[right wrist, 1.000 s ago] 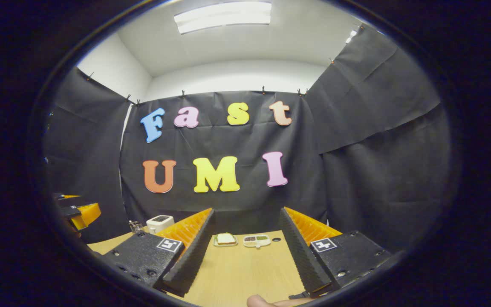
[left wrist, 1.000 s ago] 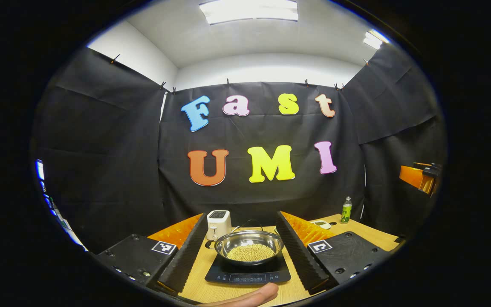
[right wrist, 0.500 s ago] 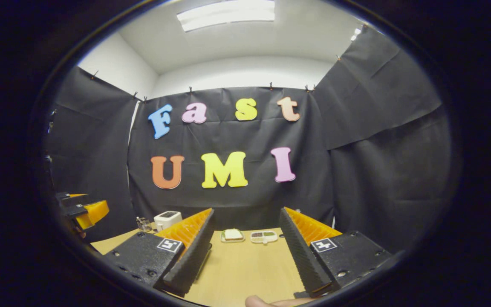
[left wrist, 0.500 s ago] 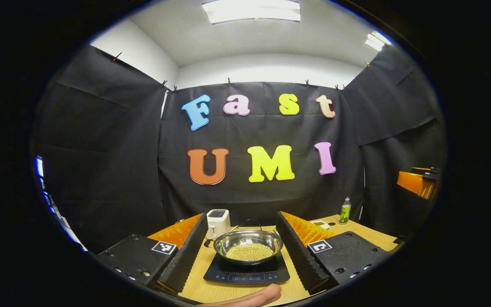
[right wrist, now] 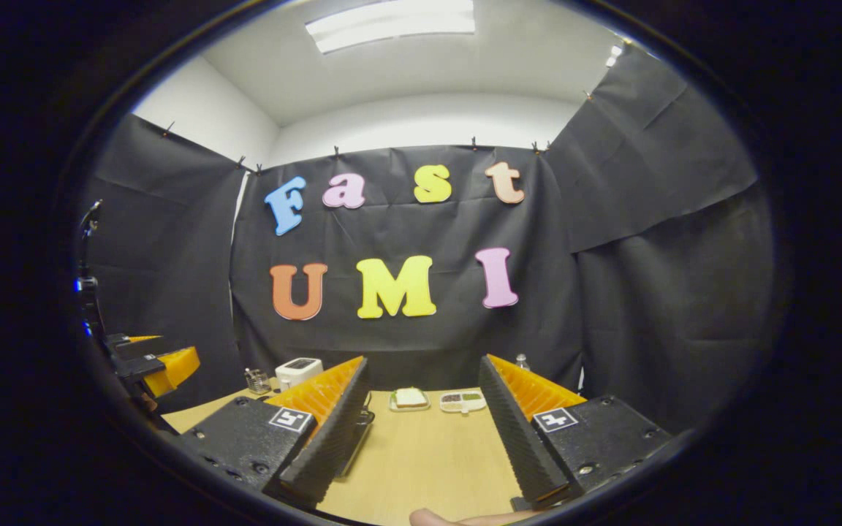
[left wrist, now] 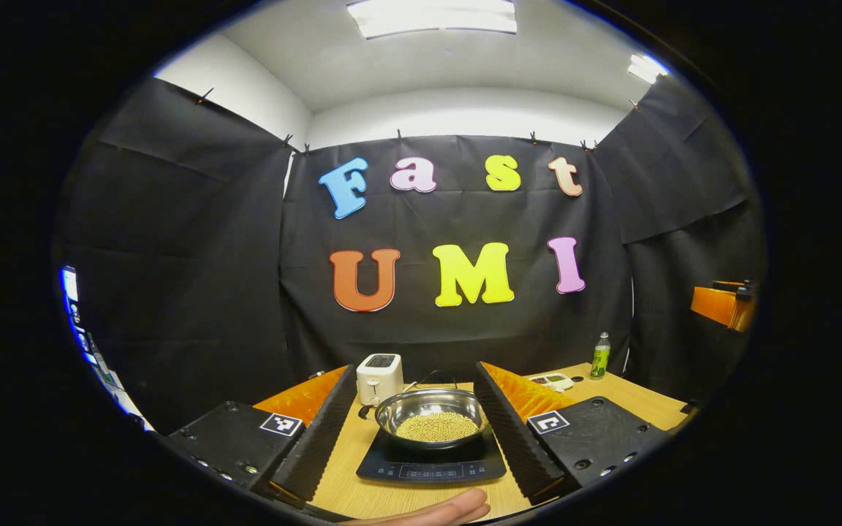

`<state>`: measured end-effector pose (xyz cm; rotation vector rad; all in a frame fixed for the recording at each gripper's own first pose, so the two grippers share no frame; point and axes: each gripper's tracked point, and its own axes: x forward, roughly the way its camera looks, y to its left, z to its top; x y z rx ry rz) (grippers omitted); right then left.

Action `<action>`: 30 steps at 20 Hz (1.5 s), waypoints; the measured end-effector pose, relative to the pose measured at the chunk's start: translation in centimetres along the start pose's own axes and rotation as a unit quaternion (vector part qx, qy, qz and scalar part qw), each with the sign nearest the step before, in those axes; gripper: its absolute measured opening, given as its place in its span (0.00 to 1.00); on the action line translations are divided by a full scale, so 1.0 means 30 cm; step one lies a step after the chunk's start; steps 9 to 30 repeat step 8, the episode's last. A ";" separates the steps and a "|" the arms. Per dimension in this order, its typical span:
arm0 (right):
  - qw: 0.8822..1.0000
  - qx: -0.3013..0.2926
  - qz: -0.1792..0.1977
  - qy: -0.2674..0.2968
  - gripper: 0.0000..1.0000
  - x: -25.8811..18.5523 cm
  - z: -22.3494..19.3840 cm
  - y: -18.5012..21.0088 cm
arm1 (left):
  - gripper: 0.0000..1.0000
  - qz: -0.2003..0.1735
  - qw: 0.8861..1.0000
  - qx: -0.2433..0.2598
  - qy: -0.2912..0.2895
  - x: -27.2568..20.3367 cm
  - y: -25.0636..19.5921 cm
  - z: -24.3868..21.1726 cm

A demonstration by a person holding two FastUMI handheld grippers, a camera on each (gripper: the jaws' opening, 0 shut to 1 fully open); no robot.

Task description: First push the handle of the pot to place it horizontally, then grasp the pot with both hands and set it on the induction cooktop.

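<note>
A steel pot [left wrist: 432, 418] holding pale grains sits on the black induction cooktop [left wrist: 432, 465]. A thin dark handle [left wrist: 437, 378] arcs up behind its rim. My left gripper [left wrist: 415, 383] hovers in front of the cooktop, open, its fingers framing the pot from a distance and touching nothing. In the right gripper view my right gripper [right wrist: 421, 369] is open over bare tabletop to the right of the cooktop, whose dark edge [right wrist: 359, 432] peeks past the left finger. Each gripper appears at the other view's edge: right gripper [left wrist: 721, 305], left gripper [right wrist: 152, 363].
A white toaster [left wrist: 379, 378] stands behind the pot's left side. A green bottle [left wrist: 600, 356] and a small white device [left wrist: 552, 380] sit at the back right. A sandwich plate [right wrist: 410, 398] and a compartment dish [right wrist: 463, 399] lie at the table's far edge. A thumb [left wrist: 435, 510] shows below.
Both views have swung slightly left, so the pot, the cooktop and the far dishes sit further right in frame. The pot stays on the cooktop. Both grippers remain open.
</note>
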<state>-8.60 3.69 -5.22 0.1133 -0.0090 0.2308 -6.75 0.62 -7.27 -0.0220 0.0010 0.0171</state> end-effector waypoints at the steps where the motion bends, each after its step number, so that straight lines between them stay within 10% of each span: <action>1: 1.000 -0.001 -0.001 0.003 0.94 0.001 -0.007 -0.002 | 0.96 0.001 1.000 -0.003 0.003 -0.001 0.004 -0.006; 30: 1.000 0.011 0.001 0.007 0.94 0.011 -0.027 0.006 | 0.89 0.003 1.000 -0.001 0.001 -0.003 0.020 -0.006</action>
